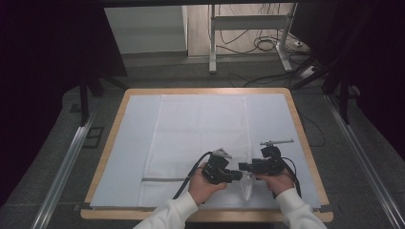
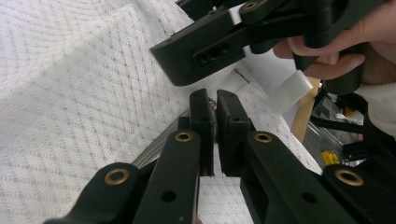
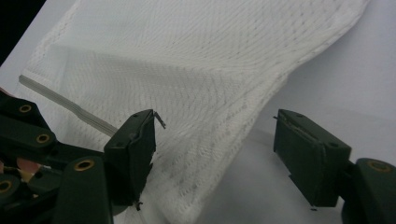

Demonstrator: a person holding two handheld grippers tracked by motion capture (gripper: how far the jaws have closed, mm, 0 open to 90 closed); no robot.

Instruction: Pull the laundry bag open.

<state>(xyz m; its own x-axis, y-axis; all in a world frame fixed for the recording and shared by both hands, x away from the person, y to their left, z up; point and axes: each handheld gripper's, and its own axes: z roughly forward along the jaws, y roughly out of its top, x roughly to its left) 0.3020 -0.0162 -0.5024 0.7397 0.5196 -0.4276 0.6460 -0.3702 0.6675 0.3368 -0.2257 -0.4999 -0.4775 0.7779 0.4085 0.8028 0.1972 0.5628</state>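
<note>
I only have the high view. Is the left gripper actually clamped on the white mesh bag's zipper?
Observer: In the left gripper view the left gripper has its jaws shut at the end of the grey zipper strip; a small metal piece sits between them.
Operator: Right gripper?
Observer: The right gripper is open, its black pads on either side of a raised fold of the white mesh laundry bag, not pressing.
Operator: Fold lifted?
Observer: Yes, it stands off the pale blue table sheet.

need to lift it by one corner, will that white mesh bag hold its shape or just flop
Probably flop: the mesh bag is thin open netting that lies flat and creases near the right gripper. It looks light. The zipper edge, pinched by the left gripper, seems the stiffest part.
</note>
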